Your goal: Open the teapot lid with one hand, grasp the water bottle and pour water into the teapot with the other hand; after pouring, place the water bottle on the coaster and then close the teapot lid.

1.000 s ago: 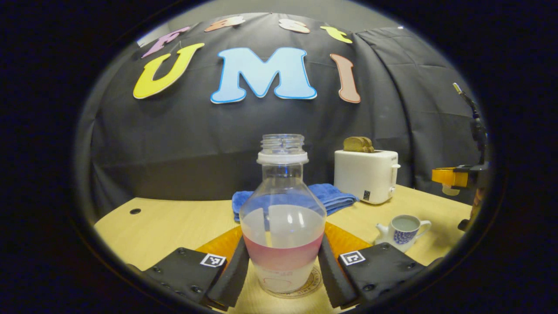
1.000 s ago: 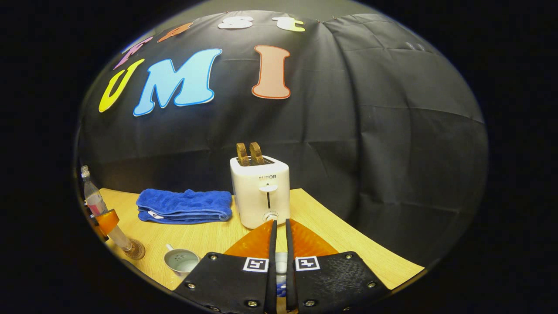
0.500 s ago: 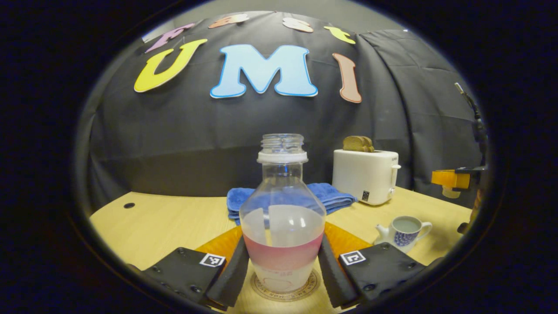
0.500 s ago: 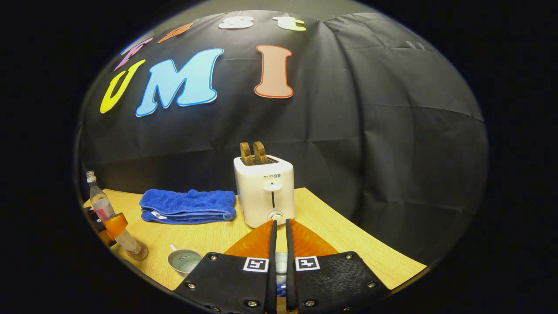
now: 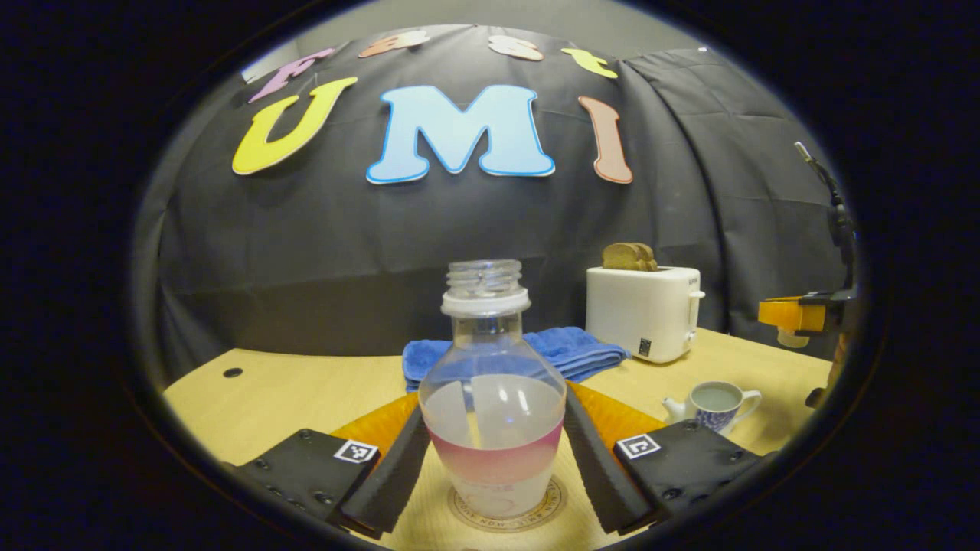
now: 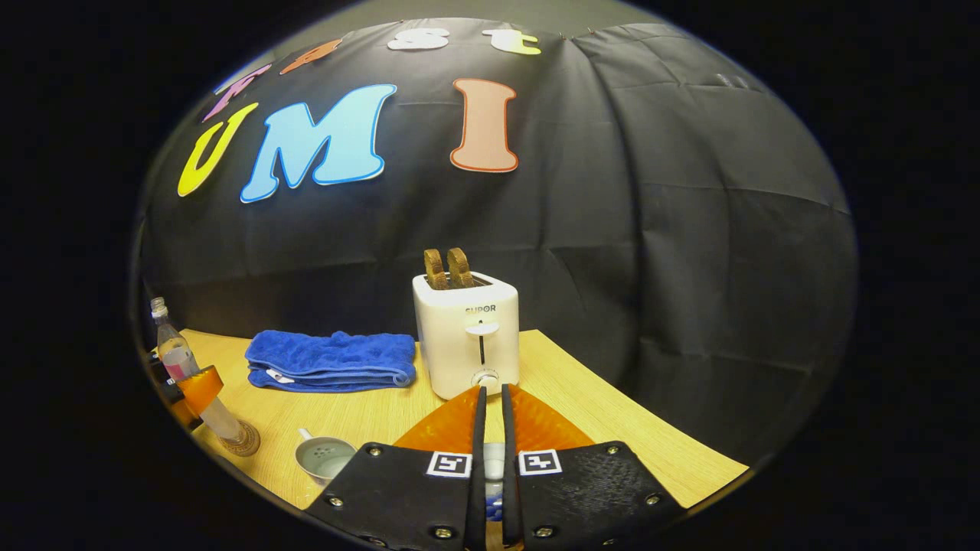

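Left gripper view: clear plastic water bottle with pink label band point(image 5: 490, 428) stands upright on the round printed coaster point(image 5: 507, 512) on the light wooden desk point(image 5: 291, 390). Left hand-held gripper point(image 5: 491, 451) spread, fingers just beside the bottle walls; contact can't be confirmed. Lidless white-and-blue ceramic teapot point(image 5: 714, 403) sits to the right, water inside. Right gripper view: right hand-held gripper point(image 6: 490, 459) pinched nearly together on a small white teapot lid point(image 6: 492, 461), above the desk.

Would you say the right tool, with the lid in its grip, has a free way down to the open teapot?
Probably yes: the right tool holds the lid above the open teapot, and the bottle stands aside on its coaster.
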